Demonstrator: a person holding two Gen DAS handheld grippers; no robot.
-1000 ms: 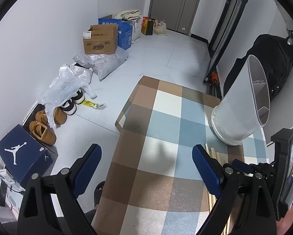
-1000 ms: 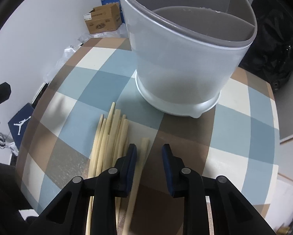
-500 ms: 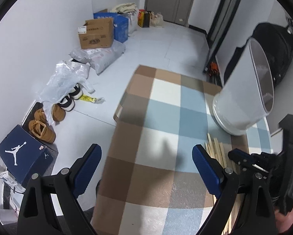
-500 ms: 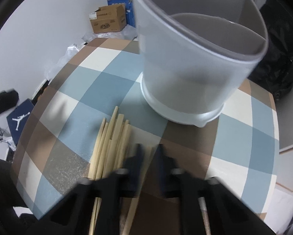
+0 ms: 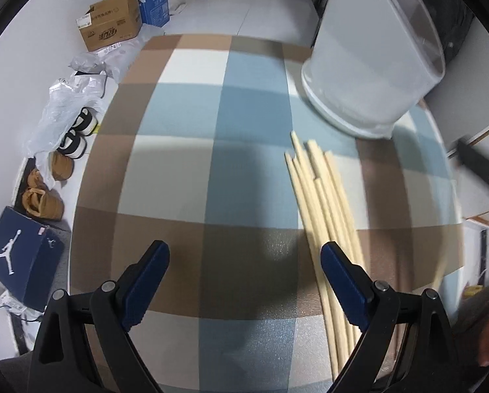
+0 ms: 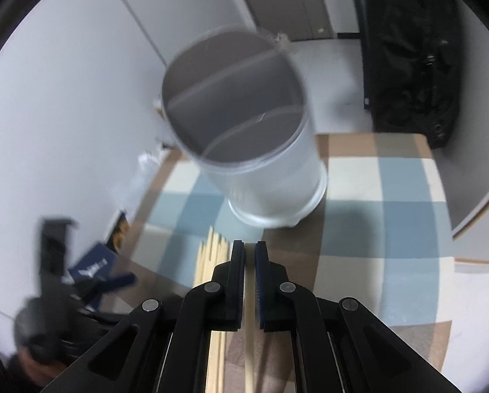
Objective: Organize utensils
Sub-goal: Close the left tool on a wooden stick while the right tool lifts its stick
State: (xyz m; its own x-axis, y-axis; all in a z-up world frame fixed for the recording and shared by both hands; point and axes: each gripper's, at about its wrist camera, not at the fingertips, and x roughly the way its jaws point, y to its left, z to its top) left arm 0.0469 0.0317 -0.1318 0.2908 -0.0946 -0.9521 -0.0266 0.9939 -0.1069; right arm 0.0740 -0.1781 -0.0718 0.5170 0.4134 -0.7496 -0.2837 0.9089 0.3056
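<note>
Several pale wooden chopsticks [image 5: 323, 203] lie in a bundle on the checked tablecloth [image 5: 192, 170], tips toward a white divided utensil holder [image 5: 372, 65]. My left gripper [image 5: 244, 271] is open and empty above the cloth, just left of the bundle. My right gripper [image 6: 249, 255] is shut on one chopstick [image 6: 250, 337], which runs back between the jaws. The holder [image 6: 244, 137] stands ahead of it, its two compartments empty. The rest of the chopsticks [image 6: 211, 255] lie to its left.
On the floor left of the table are a cardboard box [image 5: 112, 29], plastic bags [image 5: 67, 104], shoes [image 5: 43, 199] and a blue shoebox [image 5: 22, 262]. A black bag [image 6: 411, 59] stands behind the table at the right. The table's edges are close on both sides.
My right gripper closed on one chopstick and rose, tilting up toward the holder's opening. My left gripper moved forward and right over the cloth, still open.
</note>
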